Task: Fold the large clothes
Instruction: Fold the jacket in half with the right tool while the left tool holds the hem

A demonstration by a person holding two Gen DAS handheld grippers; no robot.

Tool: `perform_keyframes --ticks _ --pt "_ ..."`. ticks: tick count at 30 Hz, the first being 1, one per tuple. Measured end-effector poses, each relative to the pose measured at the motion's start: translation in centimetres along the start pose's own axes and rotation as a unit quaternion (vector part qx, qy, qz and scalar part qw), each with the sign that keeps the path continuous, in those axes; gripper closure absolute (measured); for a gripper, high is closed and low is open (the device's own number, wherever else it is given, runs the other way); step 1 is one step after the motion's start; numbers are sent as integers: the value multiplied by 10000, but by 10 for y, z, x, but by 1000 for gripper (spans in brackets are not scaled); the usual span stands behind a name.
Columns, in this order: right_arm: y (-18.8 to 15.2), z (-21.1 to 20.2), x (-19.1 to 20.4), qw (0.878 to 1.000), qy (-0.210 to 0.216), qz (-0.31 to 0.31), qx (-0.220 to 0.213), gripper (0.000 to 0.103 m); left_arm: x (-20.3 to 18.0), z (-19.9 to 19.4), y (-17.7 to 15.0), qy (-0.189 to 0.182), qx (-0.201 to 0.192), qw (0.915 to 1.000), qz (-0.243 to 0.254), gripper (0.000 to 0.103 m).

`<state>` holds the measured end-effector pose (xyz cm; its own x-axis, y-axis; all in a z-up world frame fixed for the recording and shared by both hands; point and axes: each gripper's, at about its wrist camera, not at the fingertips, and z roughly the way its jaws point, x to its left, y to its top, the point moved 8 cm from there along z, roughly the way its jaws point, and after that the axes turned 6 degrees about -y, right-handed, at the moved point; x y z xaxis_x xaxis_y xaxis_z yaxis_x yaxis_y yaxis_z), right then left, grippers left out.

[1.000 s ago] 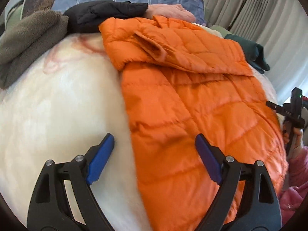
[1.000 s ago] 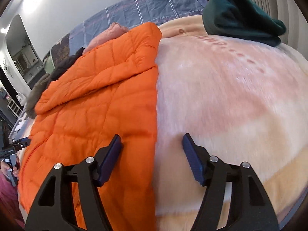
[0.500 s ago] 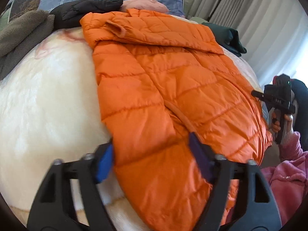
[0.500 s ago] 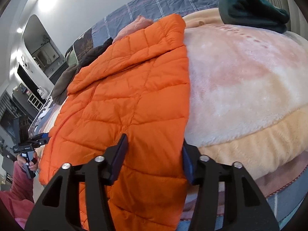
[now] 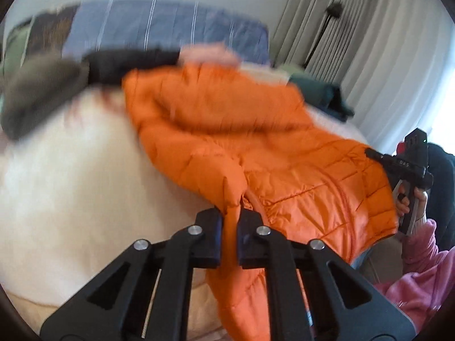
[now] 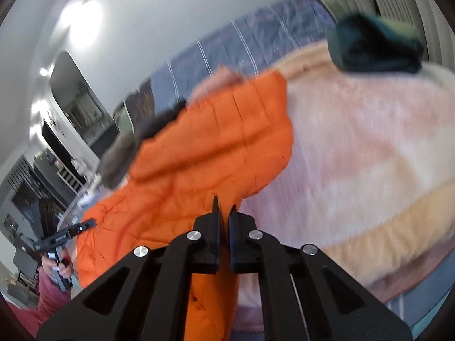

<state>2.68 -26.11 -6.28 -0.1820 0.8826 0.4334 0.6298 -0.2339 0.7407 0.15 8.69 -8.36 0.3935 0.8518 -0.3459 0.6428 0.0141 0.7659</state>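
Now, on a bed covered by a cream plush blanket [image 5: 71, 176], an orange quilted puffer jacket [image 5: 256, 147] lies spread, its far end near the pillows and its near hem lifted off the bed edge. In the left wrist view, from left to right: a grey-brown fleece garment [image 5: 39, 93], a black garment [image 5: 128, 62] and a pink one [image 5: 210, 54] sit at the head of the bed, then a dark green garment [image 5: 321, 93] near the curtains. The left gripper [image 5: 229, 221] has just been closing and now pinches the left corner of the jacket's hem, fabric bunched between its jaws. At the right edge, a hand in a pink sleeve holds the right gripper [image 6: 224, 216], which has also just been closing and is pressed onto the jacket's right hem corner. Both views are blurred.
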Motion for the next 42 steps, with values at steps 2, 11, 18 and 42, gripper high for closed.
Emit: perform_keyframes --ticks 2,11,18,42 --pt "15 -14 1 9998 21 37 -202 99 -11 -21 16 -99 -317 9994 46 96" --pt "59 -64 6 9957 166 -36 -910 99 -47 -89 55 -66 -1229 9913 470 94" --pt "87 2 8 9946 -411 -374 -873 99 -12 -39 86 521 -988 9933 292 93" --pt "74 162 -49 9940 -1009 -389 153 86 102 124 89 1050 43 9937 -387 76"
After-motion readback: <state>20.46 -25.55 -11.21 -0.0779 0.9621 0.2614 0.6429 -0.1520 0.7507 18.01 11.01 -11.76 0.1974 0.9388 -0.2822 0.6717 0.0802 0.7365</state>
